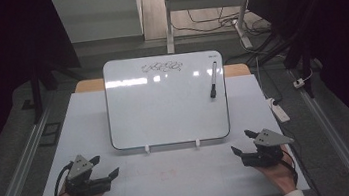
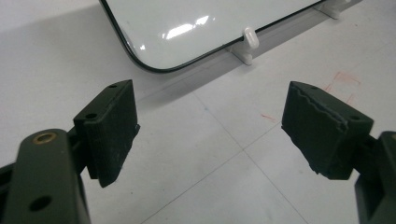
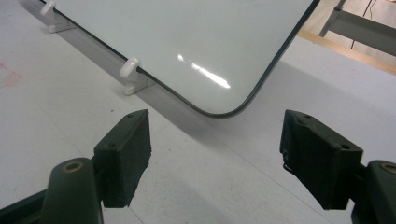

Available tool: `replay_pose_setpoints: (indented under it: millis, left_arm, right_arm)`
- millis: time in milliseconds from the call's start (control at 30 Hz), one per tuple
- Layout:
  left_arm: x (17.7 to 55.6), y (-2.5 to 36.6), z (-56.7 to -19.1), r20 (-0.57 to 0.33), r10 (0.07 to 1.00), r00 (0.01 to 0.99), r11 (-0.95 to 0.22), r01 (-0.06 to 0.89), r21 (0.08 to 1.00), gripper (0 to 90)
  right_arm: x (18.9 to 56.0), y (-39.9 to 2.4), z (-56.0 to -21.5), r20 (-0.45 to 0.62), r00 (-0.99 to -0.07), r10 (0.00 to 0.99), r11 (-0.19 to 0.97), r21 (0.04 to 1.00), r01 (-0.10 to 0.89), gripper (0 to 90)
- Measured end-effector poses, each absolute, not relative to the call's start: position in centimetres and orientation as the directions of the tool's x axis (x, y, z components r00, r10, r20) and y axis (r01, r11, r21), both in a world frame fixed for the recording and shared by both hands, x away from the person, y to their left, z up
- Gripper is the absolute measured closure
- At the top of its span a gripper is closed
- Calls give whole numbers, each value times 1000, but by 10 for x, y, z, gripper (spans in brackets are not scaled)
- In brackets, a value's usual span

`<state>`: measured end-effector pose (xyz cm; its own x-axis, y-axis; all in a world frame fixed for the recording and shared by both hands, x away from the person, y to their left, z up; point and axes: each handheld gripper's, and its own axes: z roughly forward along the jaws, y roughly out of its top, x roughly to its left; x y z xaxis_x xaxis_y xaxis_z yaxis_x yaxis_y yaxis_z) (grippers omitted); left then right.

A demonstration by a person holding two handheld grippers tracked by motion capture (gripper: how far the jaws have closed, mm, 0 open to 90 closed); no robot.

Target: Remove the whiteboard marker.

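A whiteboard (image 1: 163, 104) leans on two small white stands in the middle of the white table (image 1: 172, 179). Black scribbles (image 1: 162, 67) run along its top, and a black marker (image 1: 213, 79) clings to its upper right. My left gripper (image 1: 106, 167) rests at the table's front left, held in a hand, jaws open and empty. My right gripper (image 1: 243, 141) sits at the front right, open and empty too. In the left gripper view the gripper (image 2: 210, 121) faces the board's lower corner (image 2: 149, 65). In the right gripper view the gripper (image 3: 215, 149) faces the other lower corner (image 3: 224, 109).
Faint red marks (image 1: 166, 174) stain the table in front of the board. A white stand peg (image 2: 250, 39) and another (image 3: 130, 70) prop the board's bottom edge. Beyond the table are desk legs, cables and a power strip (image 1: 280, 110) on the floor.
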<state>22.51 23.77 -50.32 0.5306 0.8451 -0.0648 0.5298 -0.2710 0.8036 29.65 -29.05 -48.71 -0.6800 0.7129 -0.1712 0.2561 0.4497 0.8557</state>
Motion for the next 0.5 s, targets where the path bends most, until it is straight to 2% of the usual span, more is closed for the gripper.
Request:
replay_pose_setpoints:
  millis: [500]
  left_arm:
    - [229, 234, -506, -55, 847, 529, -291, 548, 784, 204]
  right_arm:
    - [297, -289, -488, -164, -677, 717, 450, 851, 270, 264]
